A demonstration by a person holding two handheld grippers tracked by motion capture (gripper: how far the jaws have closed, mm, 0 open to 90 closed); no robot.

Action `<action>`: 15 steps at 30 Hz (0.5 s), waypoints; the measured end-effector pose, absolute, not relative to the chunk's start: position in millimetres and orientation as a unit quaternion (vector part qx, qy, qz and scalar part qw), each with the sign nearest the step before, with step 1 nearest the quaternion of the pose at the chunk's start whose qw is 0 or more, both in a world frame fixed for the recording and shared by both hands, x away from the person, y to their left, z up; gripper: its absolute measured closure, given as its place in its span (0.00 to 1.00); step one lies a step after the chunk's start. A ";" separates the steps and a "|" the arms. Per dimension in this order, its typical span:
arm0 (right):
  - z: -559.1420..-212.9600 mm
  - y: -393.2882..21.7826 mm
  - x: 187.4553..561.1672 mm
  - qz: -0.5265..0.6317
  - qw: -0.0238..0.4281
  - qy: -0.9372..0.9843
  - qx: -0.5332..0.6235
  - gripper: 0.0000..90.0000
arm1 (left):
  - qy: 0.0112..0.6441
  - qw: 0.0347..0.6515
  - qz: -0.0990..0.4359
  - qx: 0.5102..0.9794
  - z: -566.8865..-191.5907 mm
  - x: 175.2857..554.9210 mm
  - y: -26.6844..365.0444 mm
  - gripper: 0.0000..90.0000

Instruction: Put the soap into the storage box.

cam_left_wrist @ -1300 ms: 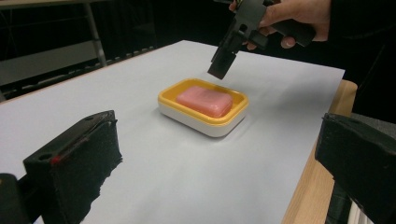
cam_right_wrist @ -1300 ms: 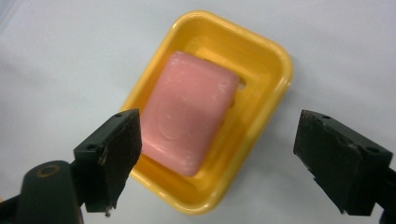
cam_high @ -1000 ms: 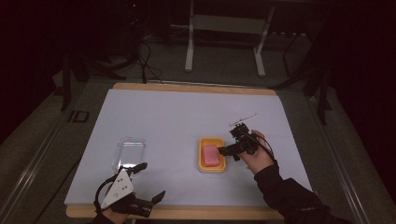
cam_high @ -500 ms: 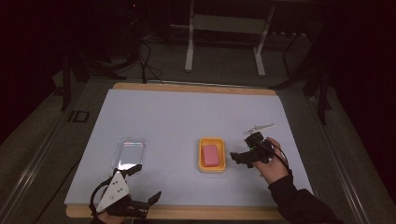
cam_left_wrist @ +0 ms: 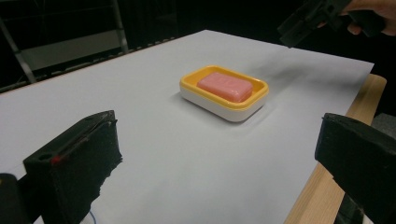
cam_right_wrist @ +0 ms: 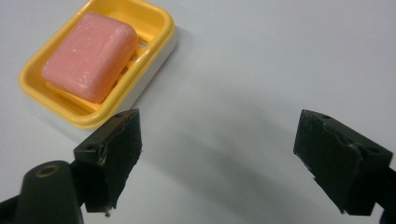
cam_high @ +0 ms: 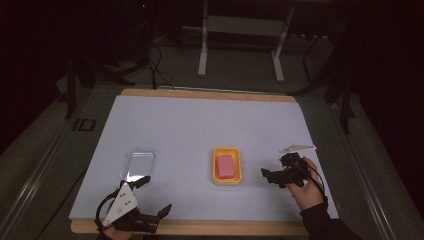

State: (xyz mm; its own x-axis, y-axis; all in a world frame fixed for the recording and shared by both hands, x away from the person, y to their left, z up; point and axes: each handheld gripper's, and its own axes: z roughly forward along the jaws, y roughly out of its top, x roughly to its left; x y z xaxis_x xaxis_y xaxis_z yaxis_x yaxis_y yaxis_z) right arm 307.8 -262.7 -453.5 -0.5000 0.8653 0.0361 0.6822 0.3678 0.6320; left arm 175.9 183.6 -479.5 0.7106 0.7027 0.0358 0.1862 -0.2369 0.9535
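Note:
A pink soap bar [cam_high: 226,166] lies in a yellow and white soap dish [cam_high: 216,176] in the middle of the white table. My right gripper [cam_high: 270,172] hovers just right of the dish, pointing at it. It is open, its jaws have just closed a little, and nothing is between them. In the right gripper view the soap [cam_right_wrist: 88,56] and dish [cam_right_wrist: 159,23] lie beyond the right gripper's [cam_right_wrist: 226,154] left jaw. My left gripper [cam_high: 154,196] rests open at the front left edge, empty. In the left gripper view the left gripper [cam_left_wrist: 215,154] faces the soap [cam_left_wrist: 225,86] and the dish [cam_left_wrist: 219,105].
A clear plastic lid [cam_high: 138,163] lies on the table just beyond the left gripper. The wooden table edge [cam_high: 210,227] runs along the front. A metal stand [cam_high: 240,30] is on the floor behind the table. In the left gripper view the right gripper [cam_left_wrist: 303,21] appears at top right.
The right hand has drawn its gripper to the right, away from the soap dish and slightly nearer the front edge. The left gripper stayed where it was.

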 end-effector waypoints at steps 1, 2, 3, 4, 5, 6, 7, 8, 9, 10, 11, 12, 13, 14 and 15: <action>-453.7 -265.9 306.4 0.303 0.155 0.811 0.477 0.17 | 0.297 0.542 0.238 0.749 -479.6 175.9 183.7 0.00; -453.6 -268.6 304.6 0.304 0.157 0.808 0.480 0.17 | 0.297 0.542 0.238 0.749 -479.6 175.8 183.7 0.00; -453.7 -271.3 302.9 0.304 0.161 0.807 0.480 0.17 | 0.297 0.542 0.239 0.749 -479.6 175.8 183.8 0.00; -453.8 -273.5 301.0 0.306 0.162 0.804 0.483 0.17 | 0.297 0.542 0.238 0.749 -479.6 175.7 184.0 0.00; -453.9 -275.6 299.2 0.306 0.164 0.803 0.485 0.17 | 0.298 0.543 0.238 0.748 -479.6 175.7 184.1 0.00; -454.0 -277.6 297.5 0.305 0.164 0.802 0.486 0.17 | 0.298 0.542 0.239 0.748 -479.6 175.7 184.2 0.00; -454.0 -279.6 295.8 0.306 0.166 0.802 0.486 0.17 | 0.299 0.542 0.239 0.748 -479.6 175.6 184.2 0.00; -453.8 -281.5 293.9 0.308 0.169 0.799 0.488 0.17 | 0.298 0.542 0.239 0.748 -479.6 175.6 184.2 0.00; -453.6 -283.3 292.2 0.306 0.172 0.799 0.488 0.17 | 0.298 0.542 0.239 0.748 -479.6 175.5 184.2 0.00; -453.7 -284.9 290.6 0.306 0.176 0.799 0.487 0.16 | 0.298 0.542 0.239 0.749 -479.6 175.5 184.2 0.00; -453.8 -286.4 288.8 0.305 0.179 0.797 0.489 0.16 | 0.298 0.542 0.240 0.749 -479.6 175.4 184.2 0.00; -453.9 -287.8 287.1 0.305 0.181 0.796 0.490 0.16 | 0.298 0.542 0.239 0.749 -479.6 175.4 184.3 0.00; -454.2 -289.4 285.6 0.307 0.181 0.795 0.491 0.16 | 0.298 0.542 0.240 0.749 -479.5 175.4 184.4 0.00; -454.5 -290.8 284.4 0.307 0.181 0.795 0.491 0.16 | 0.298 0.542 0.240 0.748 -479.5 175.4 184.5 0.00; -454.9 -292.2 283.3 0.308 0.182 0.795 0.490 0.16 | 0.298 0.542 0.240 0.748 -479.6 175.4 184.6 0.00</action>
